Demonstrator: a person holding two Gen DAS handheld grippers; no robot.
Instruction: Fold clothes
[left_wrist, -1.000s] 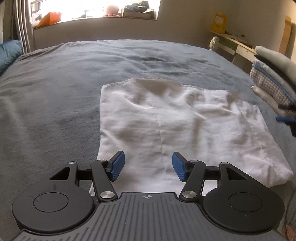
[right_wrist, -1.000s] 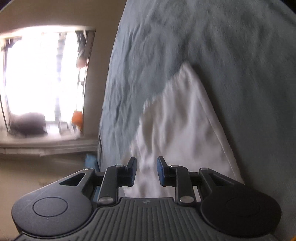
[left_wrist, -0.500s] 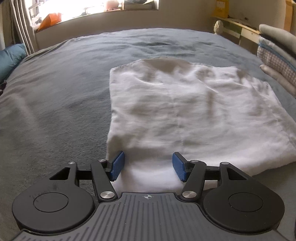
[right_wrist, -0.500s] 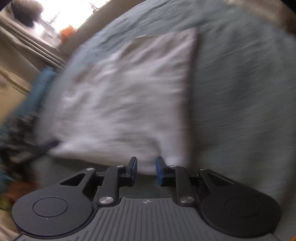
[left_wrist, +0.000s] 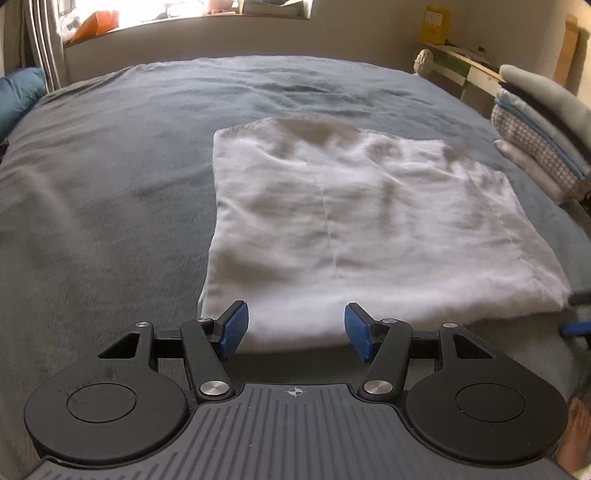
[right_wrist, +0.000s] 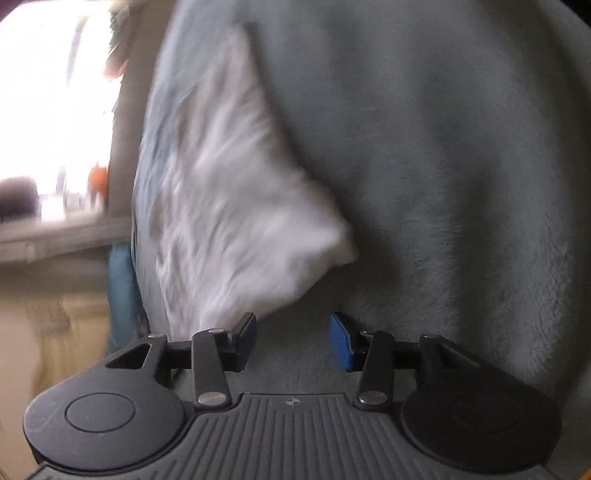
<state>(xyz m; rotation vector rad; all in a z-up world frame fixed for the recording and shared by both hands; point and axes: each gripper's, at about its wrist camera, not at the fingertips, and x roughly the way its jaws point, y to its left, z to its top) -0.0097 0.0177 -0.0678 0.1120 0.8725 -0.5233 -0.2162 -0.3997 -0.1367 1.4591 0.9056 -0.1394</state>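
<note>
A white folded garment (left_wrist: 369, 225) lies flat on the grey bed cover (left_wrist: 110, 166). My left gripper (left_wrist: 295, 328) stands open at the garment's near edge, with the hem between its blue pads but not pinched. In the blurred right wrist view the same garment (right_wrist: 229, 206) stretches away up and to the left, its near corner just ahead of my right gripper (right_wrist: 293, 339). The right jaws are opening and nothing lies between them, only bed cover. The tip of the right gripper (left_wrist: 576, 314) shows at the garment's right corner in the left wrist view.
A stack of folded clothes (left_wrist: 539, 129) sits at the bed's right edge. Behind it is a wooden shelf (left_wrist: 461, 66). A blue pillow (left_wrist: 18, 96) lies at the far left, and a bright window sill (left_wrist: 184, 11) runs along the back wall.
My right gripper has swung down to the garment's near right corner and its jaws have widened. The left gripper has drawn back a little to the near hem, still open.
</note>
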